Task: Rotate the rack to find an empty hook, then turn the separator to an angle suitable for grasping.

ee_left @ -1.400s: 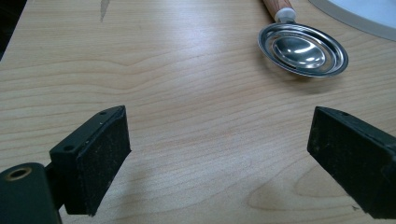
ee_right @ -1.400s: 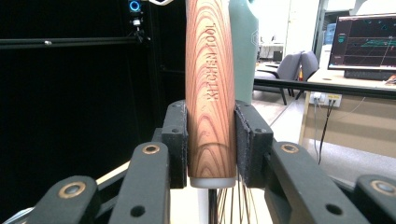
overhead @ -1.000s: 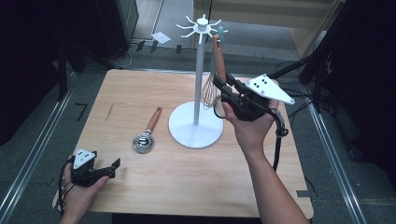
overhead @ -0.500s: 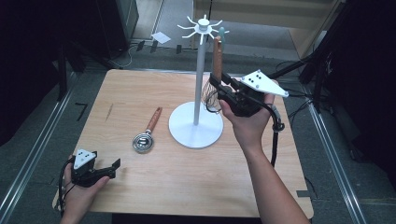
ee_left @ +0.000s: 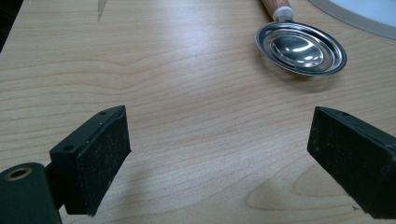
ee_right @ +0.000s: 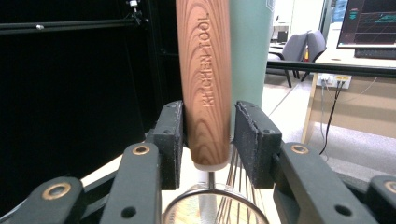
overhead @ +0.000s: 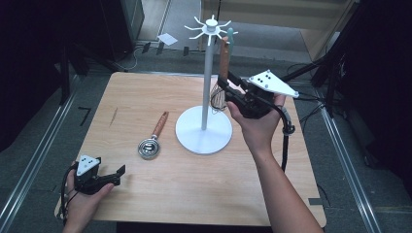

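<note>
A whisk with a wooden handle (overhead: pixel 224 58) hangs upright from a hook at the top of the white rack (overhead: pixel 208 82), its wires (overhead: pixel 217 99) below. My right gripper (overhead: pixel 226 85) is at the handle's lower end. In the right gripper view the handle (ee_right: pixel 205 70) stands between the pads of the right gripper (ee_right: pixel 208 126), with a small gap at the right pad. These jaws have just been opening and are open. A teal handle (ee_right: pixel 250 56) hangs right behind. My left gripper (overhead: pixel 116 174) rests open on the table's near left corner.
A metal scoop (overhead: pixel 148 147) with a wooden handle lies left of the rack's round base (overhead: pixel 194 138). In the left gripper view its bowl (ee_left: pixel 301 49) lies beyond the open left gripper (ee_left: pixel 219 154). Dark racks and cables surround the wooden table (overhead: pixel 145 204).
The right hand has shifted a little toward the rack pole, the whisk handle has gone from tilted to upright, and the right jaws have widened off it. The left hand has not moved.
</note>
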A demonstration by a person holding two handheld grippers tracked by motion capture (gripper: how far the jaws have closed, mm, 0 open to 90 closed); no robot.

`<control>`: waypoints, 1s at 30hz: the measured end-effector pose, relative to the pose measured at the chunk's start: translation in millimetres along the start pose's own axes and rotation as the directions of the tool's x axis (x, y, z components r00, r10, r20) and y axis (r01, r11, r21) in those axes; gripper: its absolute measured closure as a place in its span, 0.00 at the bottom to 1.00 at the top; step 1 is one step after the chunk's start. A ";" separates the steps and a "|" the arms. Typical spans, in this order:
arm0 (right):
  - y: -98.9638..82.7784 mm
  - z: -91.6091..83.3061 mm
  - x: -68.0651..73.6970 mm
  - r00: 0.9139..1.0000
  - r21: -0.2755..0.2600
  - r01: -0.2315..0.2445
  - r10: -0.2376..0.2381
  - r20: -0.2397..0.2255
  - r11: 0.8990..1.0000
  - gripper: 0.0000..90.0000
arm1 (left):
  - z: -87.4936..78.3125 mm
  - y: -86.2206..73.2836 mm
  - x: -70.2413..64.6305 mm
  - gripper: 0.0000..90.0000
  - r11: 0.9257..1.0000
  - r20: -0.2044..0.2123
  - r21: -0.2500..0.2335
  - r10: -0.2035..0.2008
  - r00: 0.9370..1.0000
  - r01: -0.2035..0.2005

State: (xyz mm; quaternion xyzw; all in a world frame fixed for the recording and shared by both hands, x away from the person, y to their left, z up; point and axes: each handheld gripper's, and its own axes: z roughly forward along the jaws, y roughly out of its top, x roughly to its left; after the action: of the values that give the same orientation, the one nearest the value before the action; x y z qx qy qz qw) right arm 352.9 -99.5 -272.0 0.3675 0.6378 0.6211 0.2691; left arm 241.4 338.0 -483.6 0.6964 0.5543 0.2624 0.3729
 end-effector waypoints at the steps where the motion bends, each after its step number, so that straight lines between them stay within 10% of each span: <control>1: -0.1 -0.2 -0.6 1.000 0.001 -0.001 0.001 -0.003 1.000 0.70 | 0.1 0.0 -0.1 0.07 1.000 0.000 -0.001 -0.001 1.000 0.001; 30: -46.2 -47.5 -17.4 1.000 0.029 -0.001 0.000 0.029 1.000 0.58 | -2.8 1.7 1.8 0.11 0.999 -0.002 -0.029 -0.021 1.000 0.021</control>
State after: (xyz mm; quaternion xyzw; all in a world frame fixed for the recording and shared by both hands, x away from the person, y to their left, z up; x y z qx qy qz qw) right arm 318.9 -139.7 -315.7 0.3808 0.6426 0.6064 0.2728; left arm 240.7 340.2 -480.7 0.6846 0.5580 0.2672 0.3853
